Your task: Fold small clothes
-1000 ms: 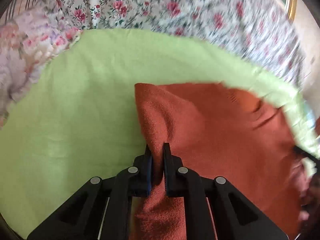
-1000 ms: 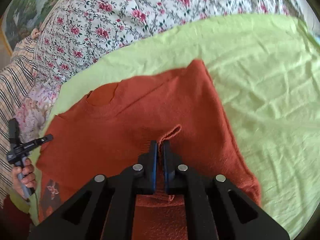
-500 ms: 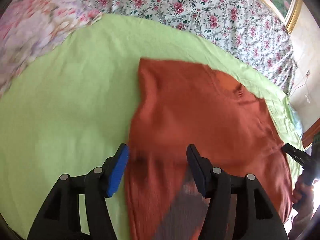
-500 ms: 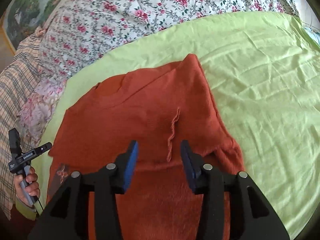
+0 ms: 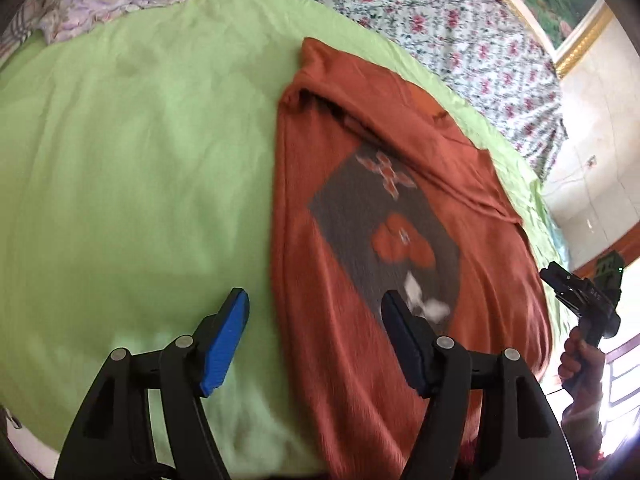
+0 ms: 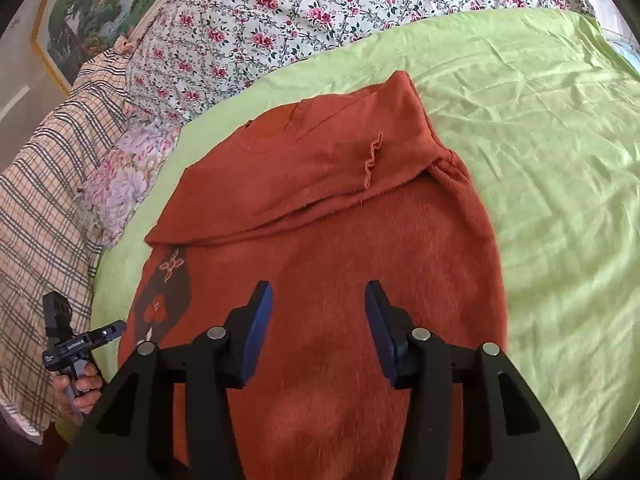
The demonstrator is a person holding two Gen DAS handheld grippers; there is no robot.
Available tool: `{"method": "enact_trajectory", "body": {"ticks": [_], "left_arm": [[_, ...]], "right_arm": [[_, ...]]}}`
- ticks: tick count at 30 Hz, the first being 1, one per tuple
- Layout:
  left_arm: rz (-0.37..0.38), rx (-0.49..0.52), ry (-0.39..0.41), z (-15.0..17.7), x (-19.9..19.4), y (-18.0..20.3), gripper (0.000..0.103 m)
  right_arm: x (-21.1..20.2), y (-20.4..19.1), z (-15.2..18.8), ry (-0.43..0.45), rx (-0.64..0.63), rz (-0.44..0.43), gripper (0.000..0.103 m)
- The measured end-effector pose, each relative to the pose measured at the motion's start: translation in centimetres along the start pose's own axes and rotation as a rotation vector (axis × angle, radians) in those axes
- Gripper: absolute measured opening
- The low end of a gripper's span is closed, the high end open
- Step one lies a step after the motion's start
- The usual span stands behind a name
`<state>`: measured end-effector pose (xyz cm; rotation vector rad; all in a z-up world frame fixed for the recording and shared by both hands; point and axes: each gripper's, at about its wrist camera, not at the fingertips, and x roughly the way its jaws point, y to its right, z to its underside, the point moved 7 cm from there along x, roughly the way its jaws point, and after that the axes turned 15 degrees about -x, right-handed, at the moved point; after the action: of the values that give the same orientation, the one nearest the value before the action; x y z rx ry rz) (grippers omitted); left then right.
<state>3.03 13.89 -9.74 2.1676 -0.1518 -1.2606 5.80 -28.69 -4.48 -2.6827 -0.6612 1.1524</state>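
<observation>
Left gripper and right gripper released; only right shows sweater neckline.

The sweater is a rust-orange knit, matt and slightly fuzzy, with a ribbed neckline and a flatter grey printed patch on the front. Under it the sheet is thin lime-green woven cloth, smooth but finely creased. The pillow wears flowered cotton; the blanket is checked cloth. Both pairs of fingers are matt black plastic with blue rubbery pads and shiny metal rivets. The picture frame looks glossy gold.
</observation>
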Motion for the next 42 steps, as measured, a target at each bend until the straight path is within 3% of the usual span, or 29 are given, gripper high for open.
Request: {"method": "enact_trajectory", "body": {"ticks": [9, 15, 20, 21, 23, 24, 26, 28, 31, 35, 38, 42], "left_arm": [[0.144, -0.015, -0.071, 6.6, -1.6, -0.4, 0.074], [0.171, 0.014, -0.114, 7.9, -1.7, -0.2, 0.072], [0.170, 0.062, -0.146, 8.3, -1.1, 0.4, 0.072], [0.169, 0.070, -0.148, 8.2, -1.0, 0.6, 0.070], [0.165, 0.093, -0.152, 8.0, -0.9, 1.0, 0.046], [0.159, 0.100, -0.156, 8.1, -0.7, 1.1, 0.040], [0.135, 0.115, -0.152, 7.9, -0.5, 1.0, 0.020], [0.121, 0.124, -0.136, 7.7, -0.9, 0.6, 0.012], [0.126, 0.122, -0.102, 7.4, -2.1, -0.1, 0.009], [0.143, 0.095, -0.136, 7.4, -1.7, -0.9, 0.011], [0.155, 0.084, -0.172, 7.7, -1.1, -1.2, 0.018], [0.162, 0.123, -0.172, 7.9, -1.0, -1.0, 0.019]], "right_arm": [[-5.7, 1.3, 6.8, -0.065, -0.020, -0.005, 0.049], [-8.0, 1.4, 11.4, -0.140, -0.053, -0.053, 0.049], [-7.7, 0.6, 13.1, -0.138, -0.063, -0.130, 0.049], [-7.4, 0.4, 13.1, -0.128, -0.060, -0.140, 0.050], [-7.1, 0.1, 12.8, -0.099, -0.050, -0.173, 0.048], [-6.9, -0.2, 12.7, -0.091, -0.047, -0.188, 0.045], [-6.3, -0.3, 13.0, -0.111, -0.055, -0.172, 0.011], [-6.6, -0.2, 13.0, -0.090, -0.042, -0.195, 0.011], [-8.7, 0.5, 12.5, -0.012, -0.022, -0.234, 0.010], [-9.9, 2.0, 12.1, 0.061, 0.071, -0.287, 0.010], [-8.8, 1.8, 12.4, 0.022, 0.062, -0.285, 0.010], [-7.0, 1.6, 13.6, -0.065, 0.083, -0.309, 0.013]]}}
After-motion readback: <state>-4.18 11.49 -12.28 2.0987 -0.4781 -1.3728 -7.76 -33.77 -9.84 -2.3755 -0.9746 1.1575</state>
